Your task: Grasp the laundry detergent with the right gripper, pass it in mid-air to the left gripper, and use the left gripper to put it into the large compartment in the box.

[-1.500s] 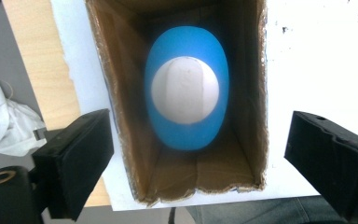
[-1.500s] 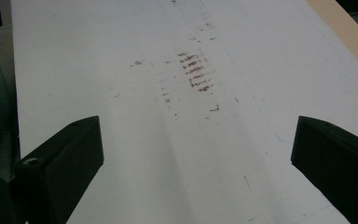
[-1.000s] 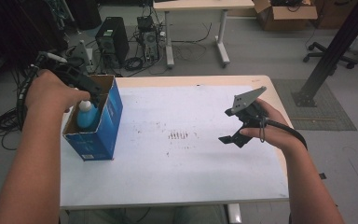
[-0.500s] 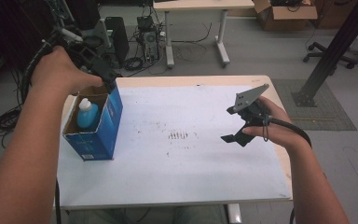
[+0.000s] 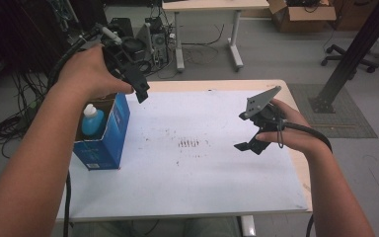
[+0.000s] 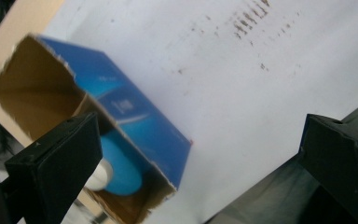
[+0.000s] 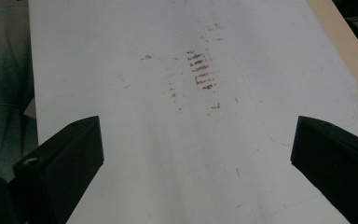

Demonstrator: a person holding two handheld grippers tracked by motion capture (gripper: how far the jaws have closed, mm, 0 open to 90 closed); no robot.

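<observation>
A blue cardboard box [image 5: 109,136] is seen standing open-topped near the left edge of the white table [image 5: 187,187]. Inside it, a light-blue bottle [image 5: 92,121] with a white cap is set upright against one wall; in the left gripper view the bottle [image 6: 119,165] is seen from above inside the box [image 6: 135,135]. The left gripper [image 5: 139,89] is held in the air above and just behind the box, with its 2 jaws spread wide and nothing between them. The right gripper [image 5: 250,143] is held over the right part of the table, well apart from the box, its 2 jaws likewise spread wide and empty. A patch of brown marks [image 5: 190,143] is visible on the table surface between the 2 grippers, and also in the right gripper view [image 7: 200,74].
</observation>
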